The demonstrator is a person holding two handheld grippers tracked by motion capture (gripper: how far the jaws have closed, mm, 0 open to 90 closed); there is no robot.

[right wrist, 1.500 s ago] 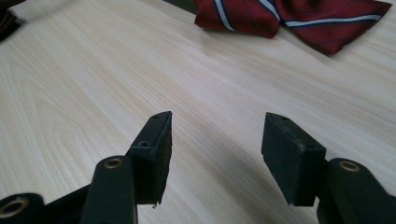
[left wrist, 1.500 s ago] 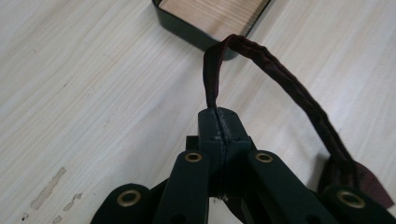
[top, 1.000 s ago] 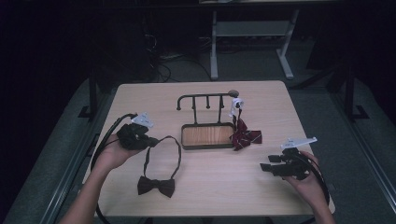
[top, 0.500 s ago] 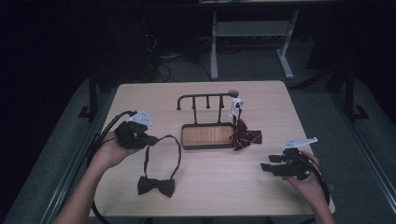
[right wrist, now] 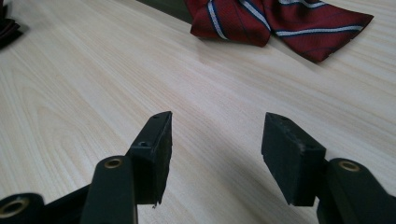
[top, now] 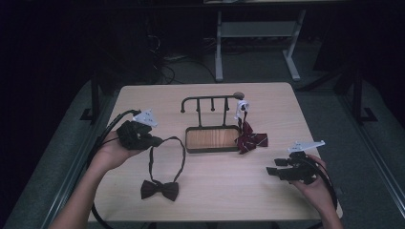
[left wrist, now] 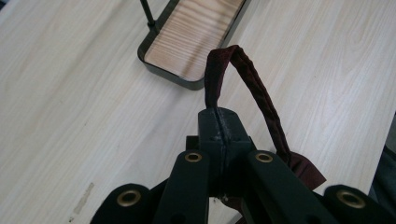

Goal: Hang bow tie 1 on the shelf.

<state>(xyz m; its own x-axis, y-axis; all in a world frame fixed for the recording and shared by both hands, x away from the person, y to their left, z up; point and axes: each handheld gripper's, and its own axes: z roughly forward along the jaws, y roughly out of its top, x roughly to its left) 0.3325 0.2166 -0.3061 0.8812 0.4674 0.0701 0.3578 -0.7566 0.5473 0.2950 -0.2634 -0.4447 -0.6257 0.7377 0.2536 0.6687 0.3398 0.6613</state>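
A dark brown bow tie (top: 159, 189) lies on the table near the front, its neck strap (top: 177, 148) looping up to my left gripper (top: 154, 141). The left gripper (left wrist: 218, 122) is shut on that strap (left wrist: 261, 98). A dark rack (top: 212, 125) with a wooden tray base (left wrist: 196, 39) stands at the table's middle. A red striped bow tie (top: 250, 140) hangs from a white clip at the rack's right end and rests on the table. My right gripper (top: 273, 171) is open at the front right, just above the table. Its jaws (right wrist: 215, 149) hold nothing, and the red striped bow tie (right wrist: 275, 23) lies ahead of them.
The light wooden table (top: 286, 109) has edges close to both hands. A cable (top: 107, 133) trails from the left gripper off the table's left side. Beyond the table stand a white desk frame (top: 258, 33) and dark floor.
The left gripper has shifted slightly, keeping the strap in its jaws. The right gripper has stayed almost still.
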